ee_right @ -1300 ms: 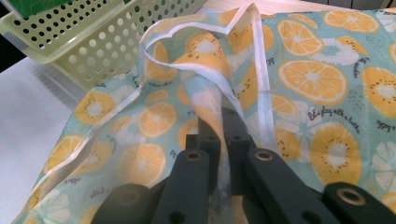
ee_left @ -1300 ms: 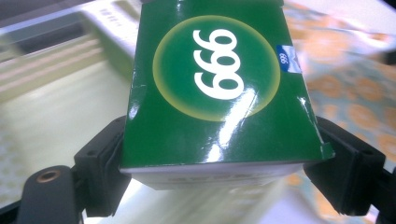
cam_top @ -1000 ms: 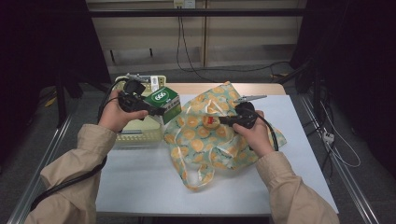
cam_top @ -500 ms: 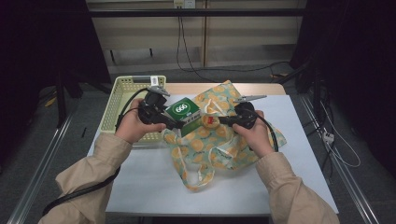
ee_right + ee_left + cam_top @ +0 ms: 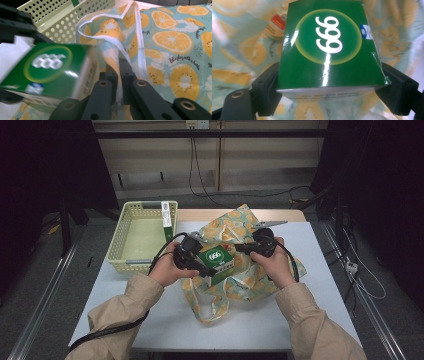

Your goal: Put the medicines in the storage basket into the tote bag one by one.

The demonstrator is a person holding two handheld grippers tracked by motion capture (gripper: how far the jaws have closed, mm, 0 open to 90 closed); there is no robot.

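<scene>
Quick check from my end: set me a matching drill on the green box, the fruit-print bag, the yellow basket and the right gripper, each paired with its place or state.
Things:
1. green box
2. fruit-print bag
3. yellow basket
4. right gripper

Places or states:
A. stands at the table's left edge
B. shut on the bag's rim
C. clamped between the left gripper's jaws
D. lies mid-table, mouth held up

Pairs: 1-C, 2-D, 3-A, 4-B

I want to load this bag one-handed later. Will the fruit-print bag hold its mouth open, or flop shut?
Probably flop: the bag lies crumpled on the table, so the cloth looks thin and limp. The right tongs pinch its rim up, suggesting it needs holding while the green box goes in.
</scene>
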